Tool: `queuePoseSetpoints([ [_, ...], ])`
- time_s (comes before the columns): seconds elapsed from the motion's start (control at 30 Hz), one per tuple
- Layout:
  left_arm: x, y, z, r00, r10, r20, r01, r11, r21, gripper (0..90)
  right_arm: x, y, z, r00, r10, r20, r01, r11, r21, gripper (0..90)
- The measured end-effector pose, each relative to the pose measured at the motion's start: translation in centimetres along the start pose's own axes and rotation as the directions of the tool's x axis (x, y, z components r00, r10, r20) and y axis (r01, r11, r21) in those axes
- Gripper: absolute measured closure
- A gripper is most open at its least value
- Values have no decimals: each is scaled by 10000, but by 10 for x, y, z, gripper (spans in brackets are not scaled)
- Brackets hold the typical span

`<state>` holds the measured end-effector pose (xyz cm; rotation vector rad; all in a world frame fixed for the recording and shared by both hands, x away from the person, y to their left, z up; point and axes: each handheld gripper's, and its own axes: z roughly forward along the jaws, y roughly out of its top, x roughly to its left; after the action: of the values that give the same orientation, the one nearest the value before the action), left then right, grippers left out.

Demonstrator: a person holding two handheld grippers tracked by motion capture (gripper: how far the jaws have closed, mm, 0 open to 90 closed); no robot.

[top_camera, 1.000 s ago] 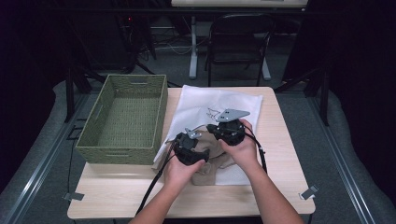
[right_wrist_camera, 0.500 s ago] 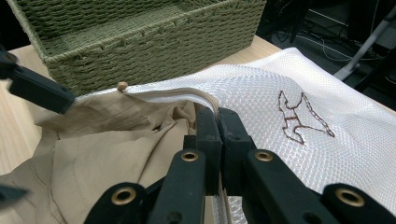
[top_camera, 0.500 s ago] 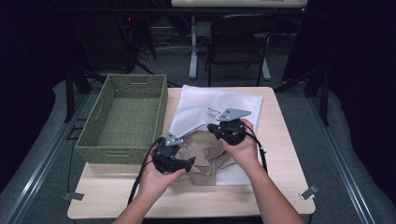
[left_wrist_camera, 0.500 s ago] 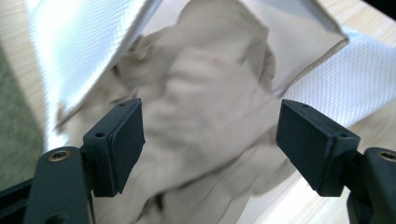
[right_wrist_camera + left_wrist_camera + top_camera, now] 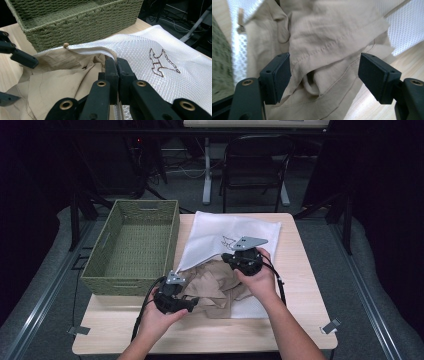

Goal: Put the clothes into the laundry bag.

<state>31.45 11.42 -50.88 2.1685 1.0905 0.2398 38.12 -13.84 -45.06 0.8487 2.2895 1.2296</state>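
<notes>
A white mesh bag (image 5: 235,232) with a small embroidered figure lies on the wooden table (image 5: 300,320). A crumpled beige garment (image 5: 215,287) spills from its open near-left end. My right gripper (image 5: 236,261) is shut on the bag's hemmed rim (image 5: 110,53), pinched between its fingertips (image 5: 116,62). My left gripper (image 5: 192,302) lies low at the garment's near-left edge and points right. Its jaws stand open (image 5: 324,75) around a fold of the beige cloth (image 5: 332,37) and have just been closing a little; the left pad (image 5: 279,75) brushes the fabric.
A green woven basket (image 5: 127,285) stands empty on the table's left side, close to the bag's mouth. Bare tabletop runs along the near edge and to the right of the bag. A folding chair (image 5: 255,165) stands beyond the far edge.
My left gripper has slid left and toward the near edge, away from the right one. More of the beige garment now lies outside the bag. The right gripper has stayed put.
</notes>
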Motion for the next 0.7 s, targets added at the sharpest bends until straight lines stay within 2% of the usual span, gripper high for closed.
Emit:
queuePoseSetpoints([
  [0.03,-1,-1,5,9997,196,108,-199,9995,238,259,0,0,0,10000,-25,5,25,10000,20,884],
  [0.2,-2,-6,21,9995,301,53,-304,9981,536,267,1,0,0,10000,-50,-2,50,10000,45,884],
  [0.4,2,-13,31,9997,194,172,-204,9982,560,419,3,-1,2,9999,-99,-20,99,9999,50,884],
  [0.5,4,-16,34,9997,193,138,-199,9986,498,453,3,-1,2,9999,-134,-4,134,9999,93,884],
  [0.57,4,-17,35,9990,399,185,-408,9980,482,468,4,-1,2,9999,-133,0,133,9999,89,884],
  [0.7,4,-20,36,9991,406,76,-409,9982,428,485,4,-1,2,9999,-140,10,140,9999,80,884],
])
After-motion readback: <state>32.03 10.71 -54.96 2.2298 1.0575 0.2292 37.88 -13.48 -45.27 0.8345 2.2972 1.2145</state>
